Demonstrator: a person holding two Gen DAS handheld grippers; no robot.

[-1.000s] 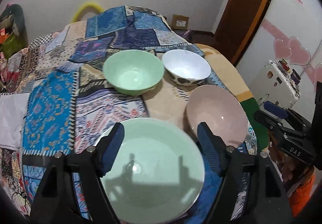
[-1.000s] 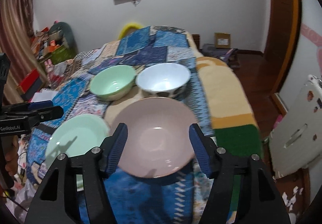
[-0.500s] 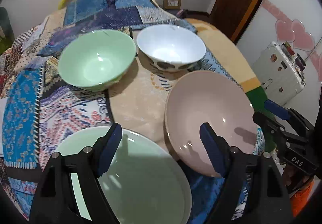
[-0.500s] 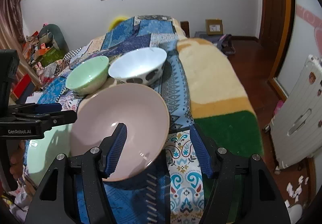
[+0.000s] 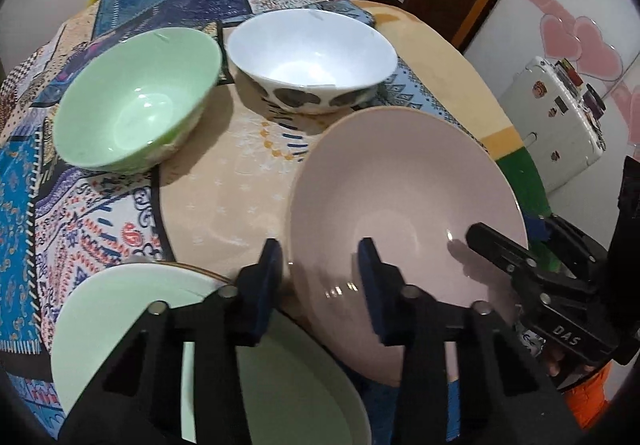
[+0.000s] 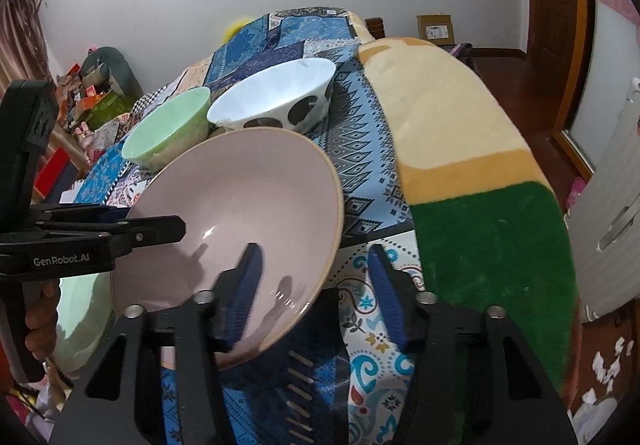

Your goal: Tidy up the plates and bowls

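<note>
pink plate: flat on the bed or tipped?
Tipped. The pink plate leans with its far rim raised; both grippers' open jaws straddle opposite edges. Whether its low edge touches the blanket cannot be told.

A bed [image 6: 460,133] carries everything here, spread with a blue patchwork quilt [image 5: 52,173] on one side and a cream blanket [image 6: 436,105] with an orange band and a green end on the other. On the covers toward the far side sit a green bowl [image 5: 136,105] and a white bowl [image 5: 312,53] with dark spots, just beside each other. Nearer stands a pink plate [image 5: 404,205], tilted, its far rim raised off the covers. Beside it lies a pale green plate [image 5: 120,317], flat on the quilt, close to the pink one's edge.
</note>
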